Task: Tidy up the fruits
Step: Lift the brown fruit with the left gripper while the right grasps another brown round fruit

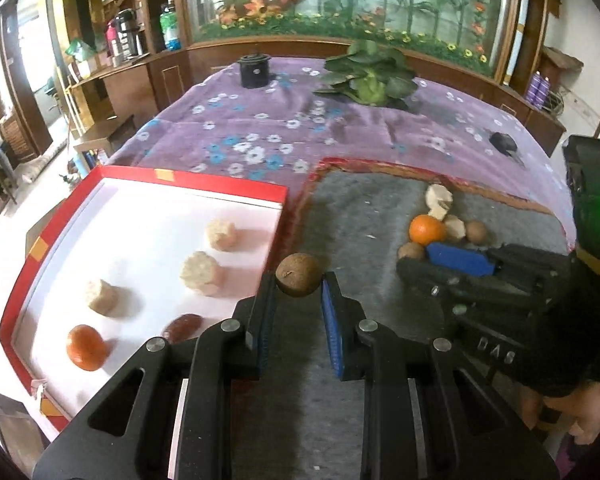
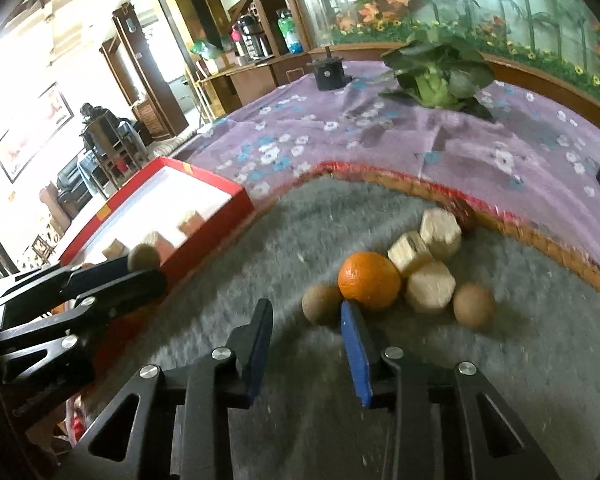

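Observation:
My left gripper (image 1: pixel 299 282) is shut on a small brown round fruit (image 1: pixel 299 275), held just right of the red tray's (image 1: pixel 220 191) near corner. On the tray's white floor lie three pale chunks (image 1: pixel 201 273), an orange (image 1: pixel 87 347) and a dark red date (image 1: pixel 182 327). On the grey mat (image 2: pixel 300 224) sits a pile: an orange (image 2: pixel 369 280), three pale chunks (image 2: pixel 430 286) and two brown fruits (image 2: pixel 474 305). My right gripper (image 2: pixel 306 307) is open, its tips just short of the nearer brown fruit (image 2: pixel 319 305).
A purple flowered cloth (image 1: pixel 260 120) covers the table behind the mat. On it stand a leafy green vegetable (image 1: pixel 366 76), a black jar (image 1: pixel 254 70) and a small dark object (image 1: pixel 504 143). A hand (image 1: pixel 572 416) grips the right tool.

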### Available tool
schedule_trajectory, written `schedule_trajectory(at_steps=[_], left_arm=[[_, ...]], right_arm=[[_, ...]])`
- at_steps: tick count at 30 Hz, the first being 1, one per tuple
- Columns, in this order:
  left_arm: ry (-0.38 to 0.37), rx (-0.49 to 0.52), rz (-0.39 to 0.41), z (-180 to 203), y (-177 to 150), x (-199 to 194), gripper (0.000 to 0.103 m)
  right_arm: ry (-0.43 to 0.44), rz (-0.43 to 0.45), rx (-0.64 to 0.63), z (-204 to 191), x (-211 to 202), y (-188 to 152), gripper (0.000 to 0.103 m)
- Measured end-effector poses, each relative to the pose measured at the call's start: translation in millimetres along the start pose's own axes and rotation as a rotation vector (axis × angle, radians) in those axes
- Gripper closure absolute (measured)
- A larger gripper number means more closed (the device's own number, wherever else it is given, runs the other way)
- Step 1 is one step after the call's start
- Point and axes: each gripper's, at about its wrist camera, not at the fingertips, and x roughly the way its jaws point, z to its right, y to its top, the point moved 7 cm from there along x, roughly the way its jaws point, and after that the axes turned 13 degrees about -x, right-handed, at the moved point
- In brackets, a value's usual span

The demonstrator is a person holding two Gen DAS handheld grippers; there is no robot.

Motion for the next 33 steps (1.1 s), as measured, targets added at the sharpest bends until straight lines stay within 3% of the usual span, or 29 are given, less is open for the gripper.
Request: schedule_trajectory(at_steps=[2, 6, 9, 16, 24, 25, 33], left_arm=[[-0.001, -0.01, -0.004, -4.9, -0.9, 0.2, 0.081], [-0.006, -0.013, -0.016, -7.2, -4.4, 1.3, 0.081], [-0.008, -0.017, -0.01, -9.5, -5.1, -1.1, 0.081], [-0.01, -0.017, -0.012, -10.9, -6.3, -1.9, 0.081], [0.003, -0.029, -0.002, -17.3, -6.8, -6.2, 0.081], [0.007, -0.032, -0.002, -17.9, -6.2, -5.4, 0.081], [0.026, -0.042, 0.009, -26.5, -7.4, -10.7, 0.081]], right_arm=[[-0.029, -0.031, -0.025, -0.8, 1.9, -0.9, 0.076], [-0.037, -0.037, -0.007, 2.0, -0.4, -4.5, 0.076], [-0.093, -0.068, -0.035, 0.2, -1.8, -13.4, 0.076], [-0.015, -0.023, 0.053, 4.4, 6.6, -9.2, 0.076], [-0.014, -0.028, 0.035, -1.9, 11.5, -5.6, 0.077], [-0.017, -0.029, 0.038, -0.6, 9.7, -6.6, 0.08], [0.001, 0.021, -0.004, -21.1, -22.7, -3.3, 0.08]])
